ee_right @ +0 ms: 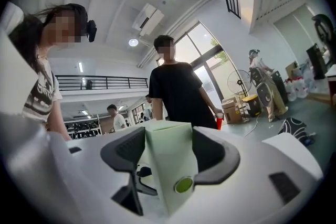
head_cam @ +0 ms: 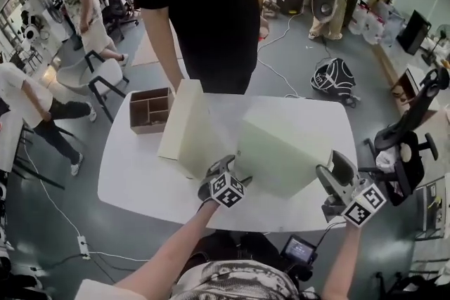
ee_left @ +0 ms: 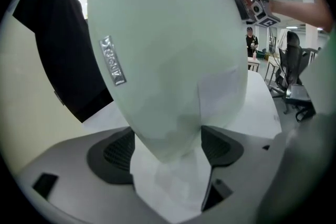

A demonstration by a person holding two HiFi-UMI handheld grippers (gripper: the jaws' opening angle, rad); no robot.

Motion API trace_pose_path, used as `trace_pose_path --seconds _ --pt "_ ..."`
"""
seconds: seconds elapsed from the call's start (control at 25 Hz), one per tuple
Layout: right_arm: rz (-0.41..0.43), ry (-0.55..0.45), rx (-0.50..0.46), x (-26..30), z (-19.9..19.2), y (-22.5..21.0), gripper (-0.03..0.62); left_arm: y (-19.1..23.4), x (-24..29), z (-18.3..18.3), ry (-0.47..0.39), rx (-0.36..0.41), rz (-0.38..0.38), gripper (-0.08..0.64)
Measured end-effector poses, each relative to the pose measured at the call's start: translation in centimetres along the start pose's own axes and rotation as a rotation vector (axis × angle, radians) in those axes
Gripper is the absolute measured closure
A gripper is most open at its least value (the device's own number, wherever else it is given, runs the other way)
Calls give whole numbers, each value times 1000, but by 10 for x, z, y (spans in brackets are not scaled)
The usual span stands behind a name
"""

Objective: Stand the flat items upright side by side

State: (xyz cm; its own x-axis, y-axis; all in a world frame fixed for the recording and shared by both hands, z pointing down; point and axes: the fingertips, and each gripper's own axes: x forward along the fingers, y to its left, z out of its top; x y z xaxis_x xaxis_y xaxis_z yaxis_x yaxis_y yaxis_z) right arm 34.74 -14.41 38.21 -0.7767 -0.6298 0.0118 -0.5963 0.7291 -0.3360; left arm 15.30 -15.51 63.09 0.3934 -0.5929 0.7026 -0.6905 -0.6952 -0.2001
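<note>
A large flat pale green box (head_cam: 281, 147) stands tilted on the white table (head_cam: 140, 179), leaning toward its right side. My left gripper (head_cam: 228, 168) is shut on its lower left corner; in the left gripper view the box (ee_left: 168, 34), with a silver label, fills the space between the pads of that gripper (ee_left: 168, 147). My right gripper (head_cam: 330, 173) holds the right edge; in the right gripper view the box edge (ee_right: 170, 165) with a round green sticker sits between the pads of the gripper (ee_right: 168, 152). A cream flat box (head_cam: 184, 124) stands upright just left of it.
A brown wooden compartment box (head_cam: 150, 109) sits at the table's back left corner. A person in black (head_cam: 204, 10) stands at the far edge. A black office chair (head_cam: 408, 137) is to the right, other people and chairs to the left.
</note>
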Motion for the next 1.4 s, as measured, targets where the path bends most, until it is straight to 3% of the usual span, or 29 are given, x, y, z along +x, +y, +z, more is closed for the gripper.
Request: trace_pose_path --seconds 0.16,0.24,0.4,0.52,0.68,0.84,0.96,1.24,1.4 --pt "18 21 -34 -7 -9 10 308 3 9 4 -3 -14 -9 160" --pt "26 93 -71 -8 -25 15 304 3 14 4 -5 -34 -25 164" --pt "36 248 -116 -7 -66 24 224 1 17 0 -11 -75 -48 175" --pt "24 286 -113 -5 -82 22 259 2 17 -1 -17 -88 -58 178" --pt "-20 256 -112 -3 -83 19 279 2 15 -2 -25 -115 -72 178" --pt "-143 193 -98 -6 -81 12 304 -9 4 -8 -80 -213 -114 178" --pt "-201 160 -92 -3 -84 17 316 -26 -6 -24 -81 -192 -163 179" --pt "-240 149 -89 18 -91 36 316 -51 -40 -44 -99 -163 -246 179" --pt "-311 129 -76 31 -94 43 324 -51 -62 -62 -100 -149 -259 179"
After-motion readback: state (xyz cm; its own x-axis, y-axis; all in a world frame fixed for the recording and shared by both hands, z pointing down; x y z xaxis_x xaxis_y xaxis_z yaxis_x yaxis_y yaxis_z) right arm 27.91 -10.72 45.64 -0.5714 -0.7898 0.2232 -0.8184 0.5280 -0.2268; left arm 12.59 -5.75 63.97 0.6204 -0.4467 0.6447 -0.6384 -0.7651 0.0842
